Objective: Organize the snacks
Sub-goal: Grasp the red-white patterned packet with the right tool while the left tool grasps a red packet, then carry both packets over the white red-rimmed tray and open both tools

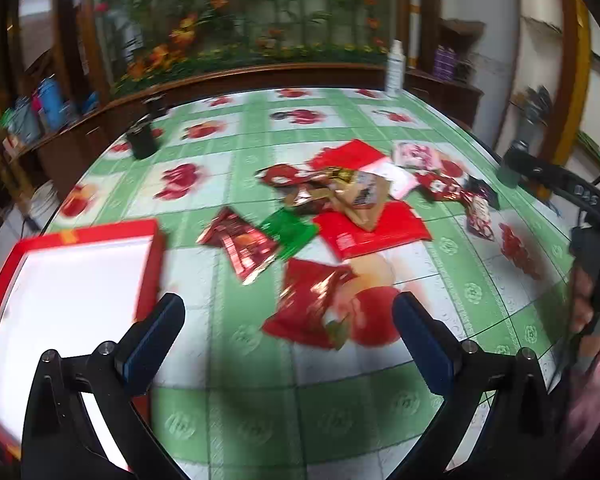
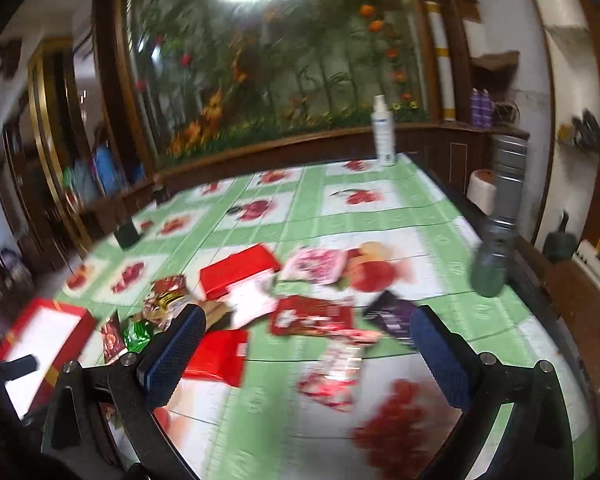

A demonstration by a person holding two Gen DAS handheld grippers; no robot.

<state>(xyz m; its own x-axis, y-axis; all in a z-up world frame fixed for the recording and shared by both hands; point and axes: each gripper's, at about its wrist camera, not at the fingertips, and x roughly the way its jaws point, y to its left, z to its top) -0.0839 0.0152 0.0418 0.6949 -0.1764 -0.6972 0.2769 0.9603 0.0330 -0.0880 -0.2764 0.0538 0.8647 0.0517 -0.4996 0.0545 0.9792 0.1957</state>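
**Snack packets scattered, both tongs empty above the surface**

While both views are smeared by motion blur, the layout reads clearly enough. On the surface [image 1: 228, 408], covered with a green-and-white checked cloth printed with red fruit, a loose heap of snack packets [image 1: 340, 196] lies in the middle. A red box [image 1: 150, 264] with a white inside sits at the left edge, and nothing shows inside it. Between box and heap lie a dark red foil packet [image 1: 244, 246] and, just beside it, a green packet [image 1: 290, 232]. A crumpled red packet [image 1: 312, 304] lies nearest the left tongs [image 1: 288, 316], which hover over it spread wide, holding nothing.

From the right wrist view, the right tongs [image 2: 304, 354] are likewise spread wide and empty, hanging above a red-and-white packet [image 2: 332, 372]. Beyond it lie a flat red packet [image 2: 312, 316], a dark purple packet [image 2: 392, 318] and a pink packet [image 2: 318, 266]. A white spray bottle [image 2: 383, 132] stands upright at the far edge, well apart from the heap, and a dark green bottle [image 2: 490, 268] stands near the right edge. A small black container [image 1: 142, 140] stands at the far left.
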